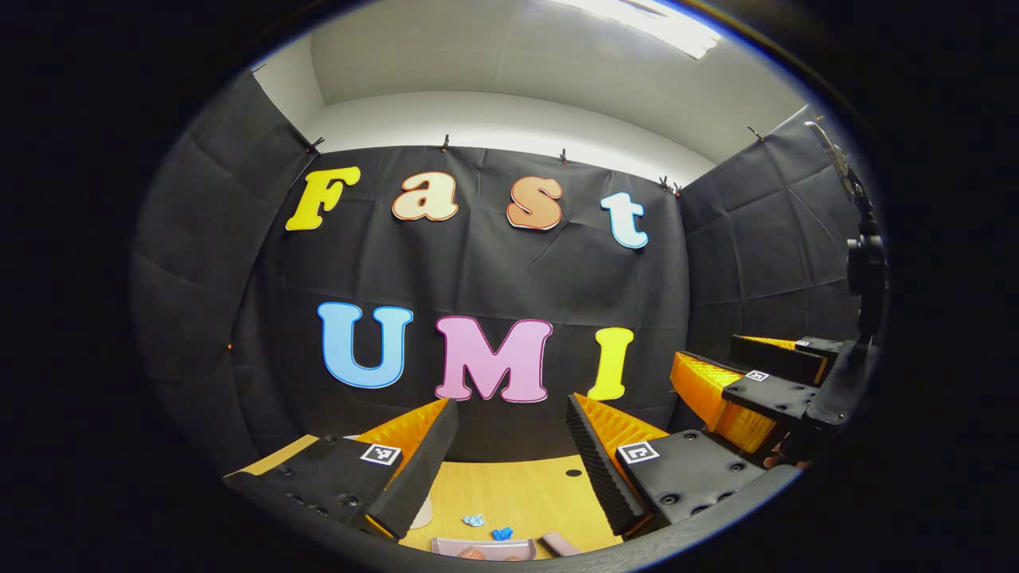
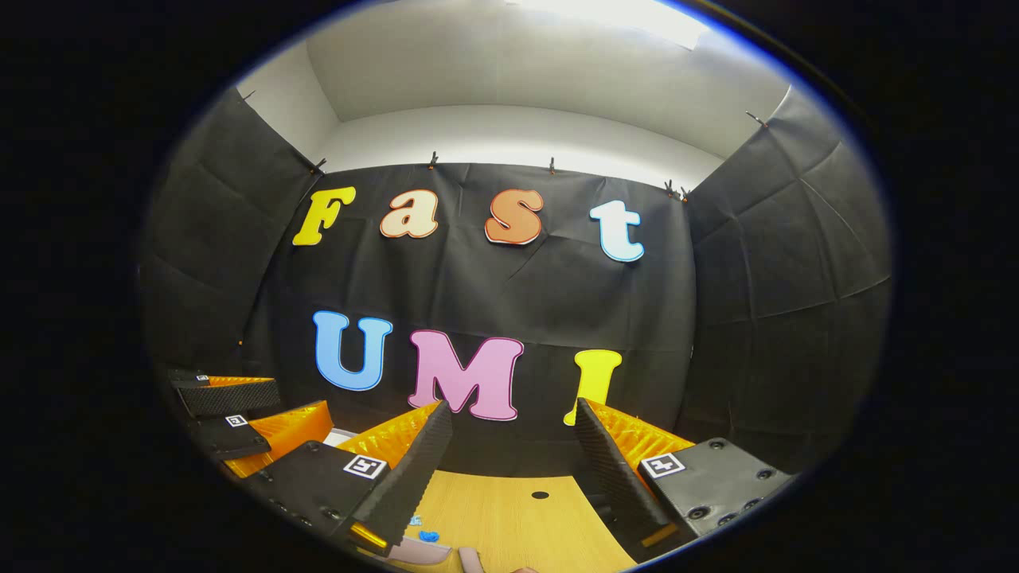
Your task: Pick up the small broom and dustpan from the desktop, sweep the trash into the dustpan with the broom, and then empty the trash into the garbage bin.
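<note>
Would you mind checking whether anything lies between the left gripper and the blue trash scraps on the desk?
Nothing visible does. The left gripper is open above the wooden desk, and the blue trash scraps lie on bare wood ahead of its fingers, just beyond a pinkish item at the lower edge.

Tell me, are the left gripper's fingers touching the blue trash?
Apart. In the left gripper view, the left gripper hangs open above the desk; the blue trash lies between, untouched.

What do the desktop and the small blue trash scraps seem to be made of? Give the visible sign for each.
Desktop: looks like light wood or a wood-look laminate, with fine straight grain lines and a smooth matte surface; which of the two cannot be told. Blue trash scraps: probably crumpled paper or thin plastic film, judging by their creased, irregular folds; too small to be sure.
</note>
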Demonstrator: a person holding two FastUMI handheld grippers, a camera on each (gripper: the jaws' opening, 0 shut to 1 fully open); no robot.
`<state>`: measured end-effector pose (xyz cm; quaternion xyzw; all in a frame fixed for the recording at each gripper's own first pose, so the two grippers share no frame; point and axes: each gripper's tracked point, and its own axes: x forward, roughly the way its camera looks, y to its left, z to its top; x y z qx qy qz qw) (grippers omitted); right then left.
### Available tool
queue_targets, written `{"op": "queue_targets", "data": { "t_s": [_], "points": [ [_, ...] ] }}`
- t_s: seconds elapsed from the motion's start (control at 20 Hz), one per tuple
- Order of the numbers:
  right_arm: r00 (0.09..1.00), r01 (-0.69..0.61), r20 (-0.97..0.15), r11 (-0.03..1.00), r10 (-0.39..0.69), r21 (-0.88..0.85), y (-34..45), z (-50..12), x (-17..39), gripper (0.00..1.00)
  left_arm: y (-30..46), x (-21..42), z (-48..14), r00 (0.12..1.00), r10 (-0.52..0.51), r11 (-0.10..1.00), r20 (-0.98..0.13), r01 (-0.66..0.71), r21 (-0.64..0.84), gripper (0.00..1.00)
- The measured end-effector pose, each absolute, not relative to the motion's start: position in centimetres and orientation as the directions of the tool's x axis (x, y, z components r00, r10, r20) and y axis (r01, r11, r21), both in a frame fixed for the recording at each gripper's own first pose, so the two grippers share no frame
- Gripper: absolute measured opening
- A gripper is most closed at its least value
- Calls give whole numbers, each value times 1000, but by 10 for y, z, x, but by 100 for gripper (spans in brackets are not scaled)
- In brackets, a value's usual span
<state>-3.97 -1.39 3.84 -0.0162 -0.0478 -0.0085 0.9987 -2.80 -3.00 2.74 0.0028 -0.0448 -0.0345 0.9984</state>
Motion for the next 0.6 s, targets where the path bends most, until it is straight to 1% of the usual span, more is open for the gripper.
{"op": "queue_targets", "data": {
  "t_s": [0.15,0.2,0.25,0.35,0.4,0.45,0.5,0.6],
  "points": [
    [997,13,80,1000,-11,-26,-11,32,-38,99,-26,-29,22,995,-57,998,80,56,20,81],
    [997,13,72,1000,-12,-26,-11,30,-38,96,-24,-29,22,996,-55,998,77,54,17,80],
    [998,17,64,999,-15,-31,-11,28,-36,100,-23,-27,21,996,-53,999,73,52,12,81],
    [998,16,63,999,-14,-35,-11,29,-35,99,-22,-27,21,996,-50,999,74,49,8,81],
    [998,14,65,999,-12,-31,-9,30,-35,96,-21,-28,22,996,-47,999,73,47,11,81],
    [998,12,66,1000,-10,-29,-8,31,-34,96,-21,-26,21,996,-46,999,72,45,14,80],
    [998,10,68,1000,-8,-29,-7,31,-33,99,-20,-26,21,996,-45,999,70,44,14,80],
    [998,8,69,999,-6,-34,-7,30,-32,99,-18,-24,20,997,-43,999,66,42,12,80]
  ]
}}
